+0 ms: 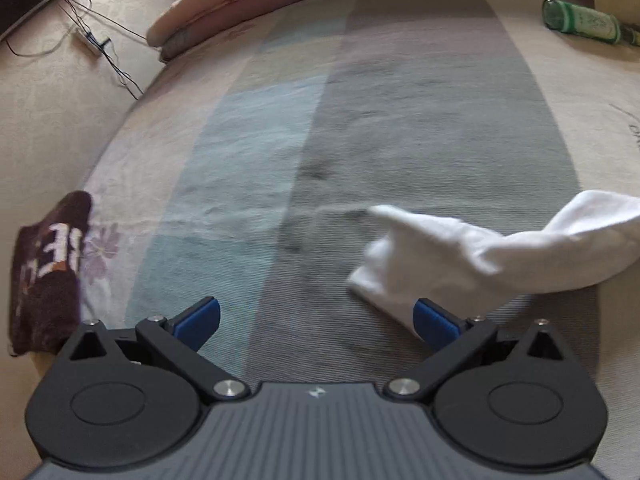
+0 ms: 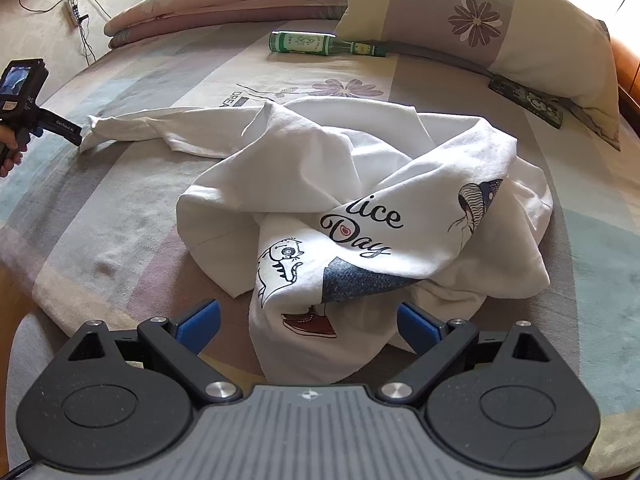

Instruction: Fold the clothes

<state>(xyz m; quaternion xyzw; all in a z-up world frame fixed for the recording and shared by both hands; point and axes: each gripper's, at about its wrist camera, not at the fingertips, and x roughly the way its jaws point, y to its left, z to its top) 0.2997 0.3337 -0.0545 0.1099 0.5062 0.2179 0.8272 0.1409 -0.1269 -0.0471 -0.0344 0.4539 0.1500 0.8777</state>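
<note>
A crumpled white T-shirt (image 2: 360, 208) lies on the bed (image 2: 120, 208), soft and limp. Both tongs, left (image 1: 316, 320) and right (image 2: 308, 320), gape apart, empty; its stretched-out sleeve (image 2: 132, 126) looks the likeliest hold.

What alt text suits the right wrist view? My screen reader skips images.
A crumpled white printed T-shirt lies on a bed, just ahead of the open right hand-held gripper. The left hand-held gripper reaches its sleeve tip; a green bottle lies behind.
</note>
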